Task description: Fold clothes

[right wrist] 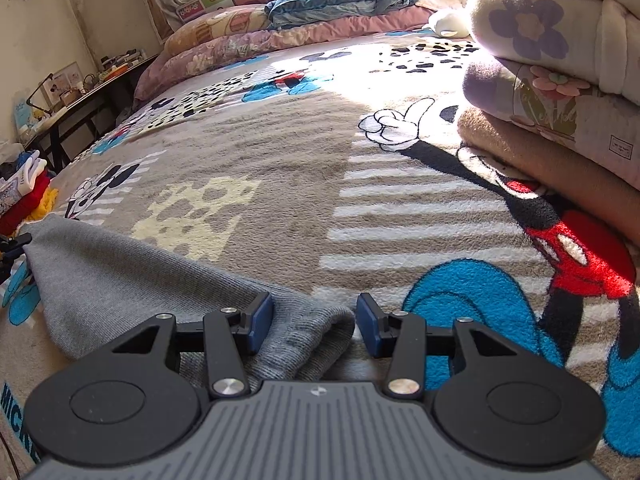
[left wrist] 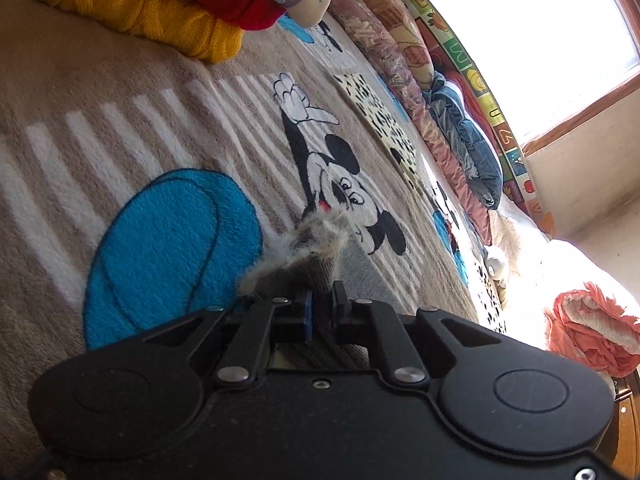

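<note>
One grey knit garment [right wrist: 120,276] lies rumpled across your blanket [right wrist: 280,168]. Your left gripper [left wrist: 322,300] is clamped on its fuzzy edge. Your right gripper [right wrist: 316,318] has fingers apart around its ribbed cuff.

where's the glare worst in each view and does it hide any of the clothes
Left wrist view: the window is blown out and washes the bed's far edge; the gripped fuzzy cloth stays readable. Right wrist view: sun bleaches the blanket near the folded stack; the grey garment sits in shade, clear.
</note>
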The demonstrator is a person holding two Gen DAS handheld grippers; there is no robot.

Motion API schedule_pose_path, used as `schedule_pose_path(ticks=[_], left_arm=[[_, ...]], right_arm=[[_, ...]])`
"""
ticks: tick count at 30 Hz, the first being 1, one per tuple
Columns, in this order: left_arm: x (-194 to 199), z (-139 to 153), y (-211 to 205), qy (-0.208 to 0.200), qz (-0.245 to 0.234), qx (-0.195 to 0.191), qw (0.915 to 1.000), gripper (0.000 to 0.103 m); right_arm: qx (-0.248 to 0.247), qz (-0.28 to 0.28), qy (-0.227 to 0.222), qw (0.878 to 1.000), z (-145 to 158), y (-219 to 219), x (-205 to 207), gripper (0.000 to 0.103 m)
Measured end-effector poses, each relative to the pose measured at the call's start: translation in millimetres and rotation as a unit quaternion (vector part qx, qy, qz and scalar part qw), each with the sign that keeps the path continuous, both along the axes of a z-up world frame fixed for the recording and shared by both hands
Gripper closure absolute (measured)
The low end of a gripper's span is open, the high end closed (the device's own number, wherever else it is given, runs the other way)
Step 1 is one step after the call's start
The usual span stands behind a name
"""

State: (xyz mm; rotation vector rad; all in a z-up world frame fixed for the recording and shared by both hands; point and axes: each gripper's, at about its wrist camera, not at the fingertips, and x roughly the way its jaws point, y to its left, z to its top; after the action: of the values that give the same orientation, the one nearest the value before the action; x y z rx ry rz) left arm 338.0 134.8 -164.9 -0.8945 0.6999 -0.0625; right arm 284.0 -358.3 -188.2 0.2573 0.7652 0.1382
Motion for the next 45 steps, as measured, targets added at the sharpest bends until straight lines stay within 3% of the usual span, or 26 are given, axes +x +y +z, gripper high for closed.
schedule_pose_path(ticks=[4,7,11,15,18,21,23,24,29,32,35,37,39,40,41,43,45], left_arm=[[-17.5,12.8,4.0,-0.021,0.027,0.022,0.9992,0.084],[-23.3,29.5,0.4,-0.046,0.024,0.072,0.9961,0.083],[-5.9,51.3,-29.9,-0.074,-0.046,0.150,0.9848,0.083],[15.6,59.4,-75.7,-0.089,-0.123,0.211,0.9657,0.083],[25.8,47.5,-96.4,-0.076,-0.140,0.252,0.9545,0.083],[26.3,13.0,-89.3,-0.017,-0.128,0.281,0.9509,0.083],[22.1,2.2,-76.1,-0.017,-0.116,0.258,0.9590,0.083],[19.2,2.8,-73.0,-0.021,-0.111,0.251,0.9614,0.086],[4.1,23.0,-79.3,-0.029,-0.093,0.271,0.9576,0.088],[-12.2,39.0,-102.1,-0.057,-0.117,0.277,0.9521,0.088],[-27.9,49.6,-135.8,-0.084,-0.158,0.286,0.9413,0.088],[-36.0,50.9,-164.5,-0.103,-0.196,0.299,0.9282,0.084],[-36.2,36.0,-189.8,-0.091,-0.231,0.339,0.9075,0.079],[-35.0,25.9,-201.9,-0.079,-0.248,0.363,0.8948,0.076],[-34.4,19.6,-207.0,-0.074,-0.255,0.374,0.8886,0.076],[-34.5,14.5,-203.7,-0.077,-0.252,0.370,0.8907,0.075],[-34.6,9.4,-200.3,-0.081,-0.249,0.367,0.8927,0.075]], right_arm=[[-0.025,-0.011,-0.015,1.000,9.4,5.2,-6.2,0.053],[-0.063,-0.019,-0.054,0.996,26.8,11.0,-19.6,0.052],[-0.102,0.011,-0.119,0.988,54.6,31.6,-37.9,0.053],[-0.102,0.084,-0.133,0.982,60.6,69.3,-37.3,0.054],[-0.102,0.127,-0.128,0.978,51.3,101.4,-35.4,0.054],[-0.099,0.147,-0.109,0.978,36.6,119.8,-33.4,0.054],[-0.102,0.157,-0.061,0.980,15.7,125.9,-30.0,0.051],[-0.095,0.157,-0.064,0.981,10.4,124.0,-31.7,0.051],[-0.090,0.141,-0.097,0.981,16.8,116.6,-53.6,0.051],[-0.083,0.116,-0.122,0.982,23.2,106.3,-70.3,0.052],[-0.083,0.075,-0.153,0.982,28.6,89.2,-81.7,0.052],[-0.077,0.054,-0.159,0.983,27.8,80.0,-82.9,0.052],[-0.070,0.042,-0.142,0.987,20.9,70.9,-75.5,0.052],[-0.043,0.029,-0.133,0.990,16.4,62.0,-73.0,0.053],[-0.019,0.020,-0.126,0.992,12.5,54.2,-70.7,0.053],[-0.022,0.023,-0.119,0.992,10.7,51.1,-69.5,0.059],[-0.020,0.024,-0.121,0.992,12.8,48.1,-70.2,0.059]])
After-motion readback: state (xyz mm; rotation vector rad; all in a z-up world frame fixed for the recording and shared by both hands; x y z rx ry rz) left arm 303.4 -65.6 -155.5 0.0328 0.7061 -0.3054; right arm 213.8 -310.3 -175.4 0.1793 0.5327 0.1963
